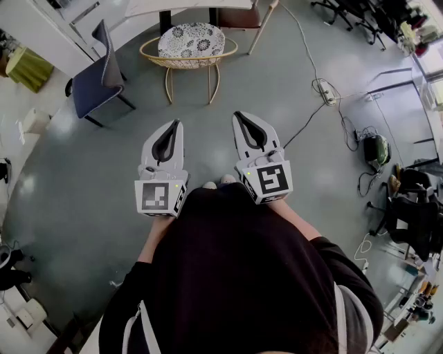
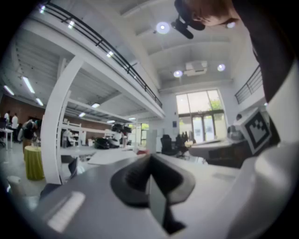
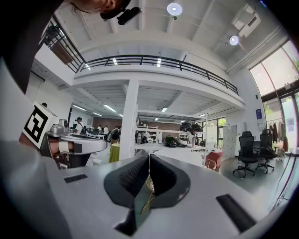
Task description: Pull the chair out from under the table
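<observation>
A rattan chair (image 1: 189,48) with a black-and-white patterned cushion stands ahead of me, its back part under the white table (image 1: 187,5) at the top of the head view. My left gripper (image 1: 174,124) and right gripper (image 1: 239,115) are held side by side, level, pointing toward the chair and well short of it. Both are shut with nothing between the jaws. In the left gripper view the left gripper (image 2: 150,156) shows closed tips. The right gripper (image 3: 149,156) is closed too, with a sliver of the rattan chair (image 3: 148,184) showing through the hollow behind its tips.
A dark blue chair (image 1: 97,76) stands to the left of the rattan one. Another chair (image 1: 249,17) sits at the table's right. A power strip with cables (image 1: 327,92) lies on the grey floor to the right. Office chairs and clutter (image 1: 408,221) line the right edge.
</observation>
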The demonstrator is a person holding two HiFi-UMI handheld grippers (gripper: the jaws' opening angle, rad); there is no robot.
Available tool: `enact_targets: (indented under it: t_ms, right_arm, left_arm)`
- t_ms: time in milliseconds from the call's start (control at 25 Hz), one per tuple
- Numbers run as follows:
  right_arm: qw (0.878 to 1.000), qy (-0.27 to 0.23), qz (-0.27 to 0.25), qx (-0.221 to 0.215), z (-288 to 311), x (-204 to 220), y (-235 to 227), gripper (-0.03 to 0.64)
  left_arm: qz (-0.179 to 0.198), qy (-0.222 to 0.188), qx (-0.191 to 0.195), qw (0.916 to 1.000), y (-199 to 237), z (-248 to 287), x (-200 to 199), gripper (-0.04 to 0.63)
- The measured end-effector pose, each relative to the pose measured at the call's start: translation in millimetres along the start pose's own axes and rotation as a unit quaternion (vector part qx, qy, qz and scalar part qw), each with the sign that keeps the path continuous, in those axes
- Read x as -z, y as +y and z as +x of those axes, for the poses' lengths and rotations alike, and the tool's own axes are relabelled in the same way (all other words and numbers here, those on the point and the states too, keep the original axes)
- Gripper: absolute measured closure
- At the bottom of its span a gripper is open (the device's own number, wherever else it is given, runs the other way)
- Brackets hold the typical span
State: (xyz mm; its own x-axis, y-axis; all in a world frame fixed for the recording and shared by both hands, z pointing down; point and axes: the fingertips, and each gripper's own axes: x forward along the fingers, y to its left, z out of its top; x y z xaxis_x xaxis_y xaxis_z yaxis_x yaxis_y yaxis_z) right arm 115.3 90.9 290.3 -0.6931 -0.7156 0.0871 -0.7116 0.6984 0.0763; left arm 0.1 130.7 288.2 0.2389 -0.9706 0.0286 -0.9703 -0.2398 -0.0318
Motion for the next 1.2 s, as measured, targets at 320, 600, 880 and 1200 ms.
enact_targets:
  t_ms: [320, 600, 880, 1200]
  right_arm:
    - [1.0, -0.007, 0.012, 0.006, 22, 7, -13, 0.594]
    - [1.0, -0.017, -0.012, -0.013, 78, 14, -29, 0.592]
    - [0.999, -0.008, -0.034, -0.031, 166, 23, -62, 0.592]
    - [0.995, 0.037, -0.058, -0.066, 266, 49, -107, 0.592]
  left_arm:
    - [-0.002, 0.002, 0.006, 1.0, 12, 20, 8, 0.591]
    - [-0.005, -0.002, 0.005, 1.0, 44, 63, 25, 0.589]
    - [-0.013, 0.006, 0.008, 0.9999, 95, 140, 37, 0.589]
    - [-0.026, 0.029, 0.021, 0.999, 151, 235, 47, 0.589]
